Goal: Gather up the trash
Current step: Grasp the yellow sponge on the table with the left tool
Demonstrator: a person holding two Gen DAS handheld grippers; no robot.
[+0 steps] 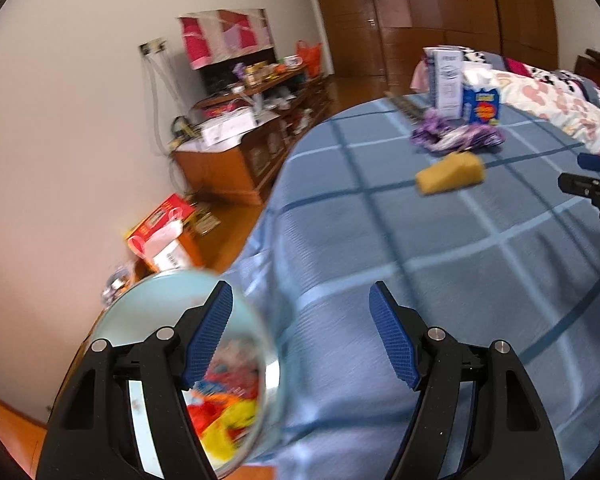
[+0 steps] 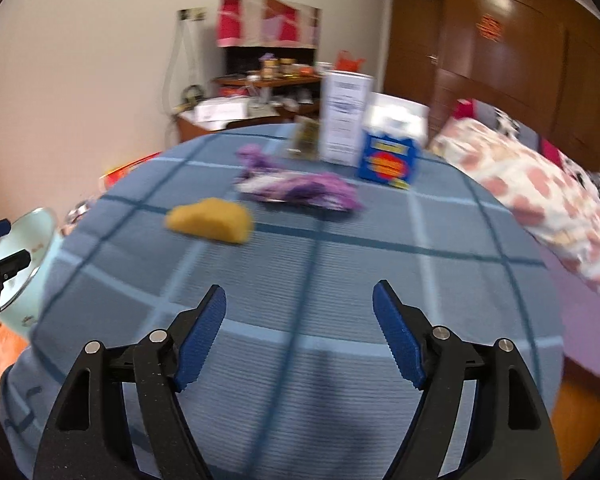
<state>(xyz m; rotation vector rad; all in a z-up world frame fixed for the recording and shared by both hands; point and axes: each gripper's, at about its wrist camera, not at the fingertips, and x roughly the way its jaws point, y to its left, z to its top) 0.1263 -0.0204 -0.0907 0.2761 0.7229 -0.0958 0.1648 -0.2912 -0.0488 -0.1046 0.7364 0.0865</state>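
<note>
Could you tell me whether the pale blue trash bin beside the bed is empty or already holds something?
Not empty: the trash bin already holds red, orange and yellow wrappers, seen through its open top.

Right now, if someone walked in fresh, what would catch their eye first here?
Probably the yellow lump lying alone on the blue checked bedspread, with a crumpled purple wrapper just beyond it. At the bed's left edge, a pale bin already holds bright red and yellow trash.

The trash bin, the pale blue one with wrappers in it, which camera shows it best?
The left wrist view: the trash bin sits close, its mouth open to the camera with colourful wrappers inside. The right wrist view catches only part of it at the left edge.
</note>
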